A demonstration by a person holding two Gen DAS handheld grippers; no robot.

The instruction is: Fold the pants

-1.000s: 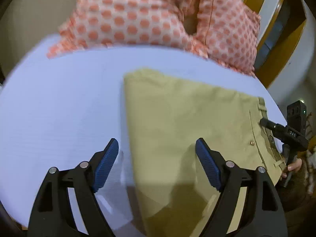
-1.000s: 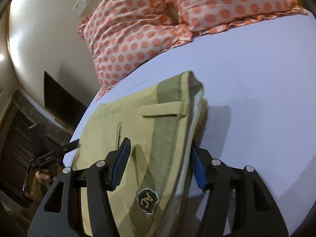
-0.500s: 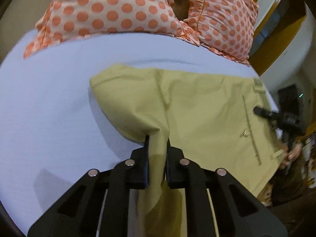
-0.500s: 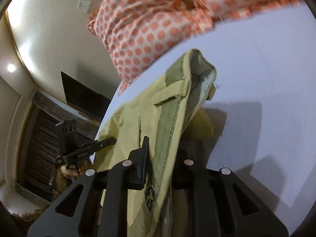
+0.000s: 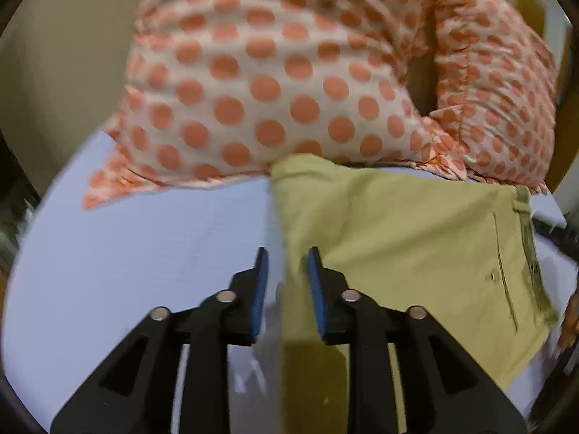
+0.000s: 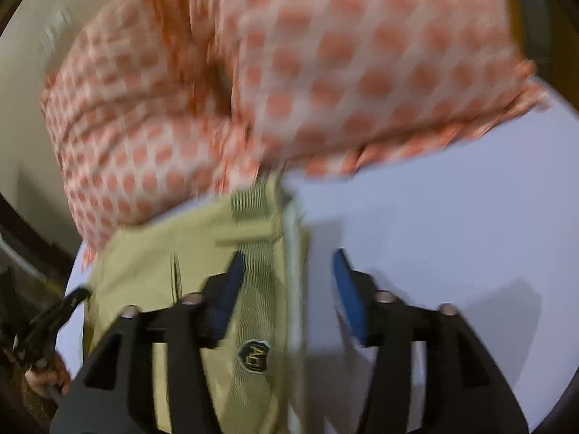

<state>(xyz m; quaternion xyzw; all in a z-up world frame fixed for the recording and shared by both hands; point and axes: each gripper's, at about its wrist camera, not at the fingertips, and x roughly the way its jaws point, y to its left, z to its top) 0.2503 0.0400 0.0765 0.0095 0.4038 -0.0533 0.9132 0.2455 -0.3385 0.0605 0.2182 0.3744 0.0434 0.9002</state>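
On the bed (image 5: 137,253), the folded pants (image 5: 398,238) lie at 12 o'clock against the pillows (image 5: 275,83). Left gripper (image 5: 286,282) and right gripper (image 6: 286,282) are both released; withdraw straight back, avoiding snags.

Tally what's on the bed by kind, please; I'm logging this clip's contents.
Khaki pants: 1
Orange polka-dot pillows: 2
Lavender bed sheet: 1
Total: 4
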